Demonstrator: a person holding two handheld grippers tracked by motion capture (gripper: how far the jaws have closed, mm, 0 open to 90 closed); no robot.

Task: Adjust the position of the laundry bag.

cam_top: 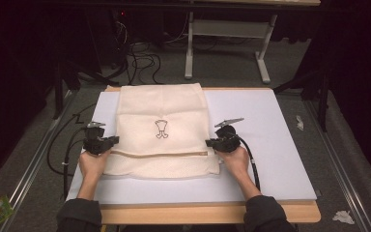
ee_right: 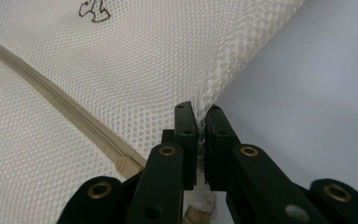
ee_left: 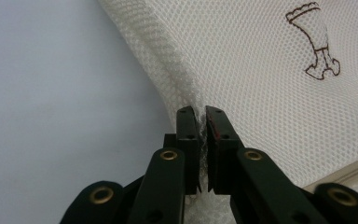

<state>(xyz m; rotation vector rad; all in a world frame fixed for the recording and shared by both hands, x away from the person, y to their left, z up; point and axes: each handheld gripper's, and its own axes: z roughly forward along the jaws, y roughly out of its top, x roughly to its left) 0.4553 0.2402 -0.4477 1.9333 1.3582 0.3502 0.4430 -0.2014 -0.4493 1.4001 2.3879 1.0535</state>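
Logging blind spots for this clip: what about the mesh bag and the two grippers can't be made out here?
- Mesh bag contents: the high view shows it flat; the weave hides the inside.
- Printed emblem: cut off by the top edge in the right gripper view; too small to identify in the high view.
- Zipper pull: not visible.
- Left gripper, right gripper: depth of their grip on the bag's edges is covered by the jaws.

It looked like a lab: black curtains [cam_top: 9,72] all round, loose cables [cam_top: 142,60] on grey carpet [cam_top: 222,72], a padded worktop [cam_top: 270,145].
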